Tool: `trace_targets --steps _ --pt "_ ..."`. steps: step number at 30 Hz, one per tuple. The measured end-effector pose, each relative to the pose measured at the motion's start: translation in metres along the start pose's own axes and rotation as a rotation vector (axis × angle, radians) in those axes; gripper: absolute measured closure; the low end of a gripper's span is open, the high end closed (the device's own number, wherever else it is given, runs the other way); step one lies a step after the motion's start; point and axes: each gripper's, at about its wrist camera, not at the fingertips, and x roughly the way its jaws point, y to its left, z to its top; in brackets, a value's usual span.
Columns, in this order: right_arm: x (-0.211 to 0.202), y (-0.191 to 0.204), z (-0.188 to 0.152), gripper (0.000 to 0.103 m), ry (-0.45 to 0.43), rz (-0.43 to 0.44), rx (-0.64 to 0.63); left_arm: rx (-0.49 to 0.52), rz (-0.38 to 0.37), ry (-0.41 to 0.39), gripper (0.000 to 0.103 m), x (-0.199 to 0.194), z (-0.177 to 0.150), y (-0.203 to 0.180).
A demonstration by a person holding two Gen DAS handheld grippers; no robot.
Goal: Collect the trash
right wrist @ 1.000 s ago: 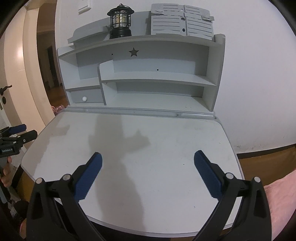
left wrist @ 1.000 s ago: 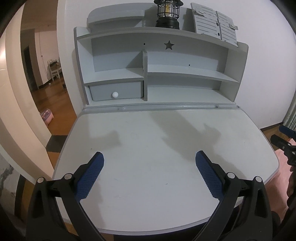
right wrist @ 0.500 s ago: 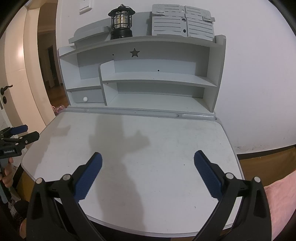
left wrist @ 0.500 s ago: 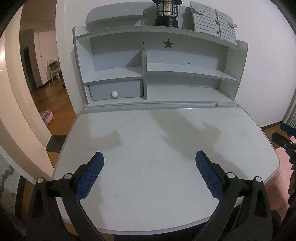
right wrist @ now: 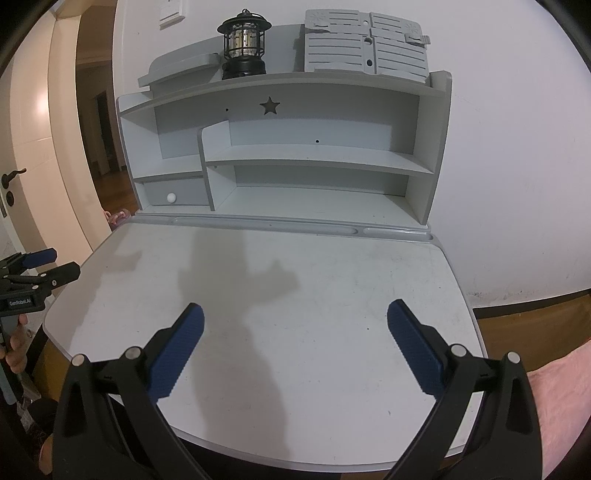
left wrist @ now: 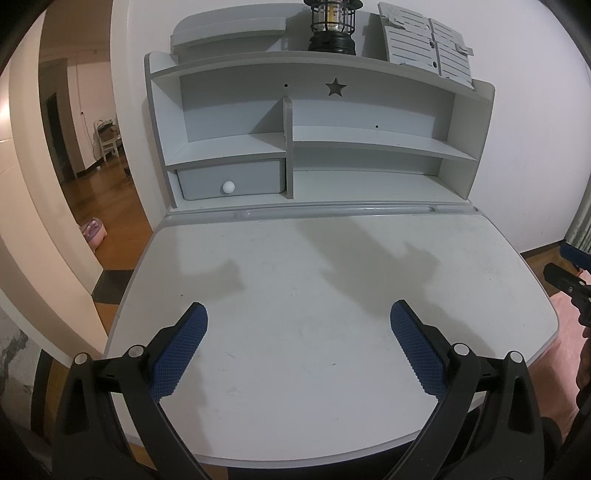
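Both jaws wide, holding nothing | left gripper (left wrist: 297, 341): pink tub (left wrist: 94, 230) | right gripper (right wrist: 295, 341): door handle (right wrist: 13, 175)

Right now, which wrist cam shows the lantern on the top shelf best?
The right wrist view: the lantern is whole, from handle to black base, on the hutch top. The left wrist view cuts the lantern off at the frame's upper edge, showing only its cage and base.
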Motion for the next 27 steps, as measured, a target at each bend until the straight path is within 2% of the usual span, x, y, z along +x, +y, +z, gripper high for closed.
trace_targets --steps 27 --pt "-0.0024 0.0004 0.0 0.007 -0.001 0.004 -0.004 -0.003 0.002 0.008 0.007 0.0024 0.0017 0.0034"
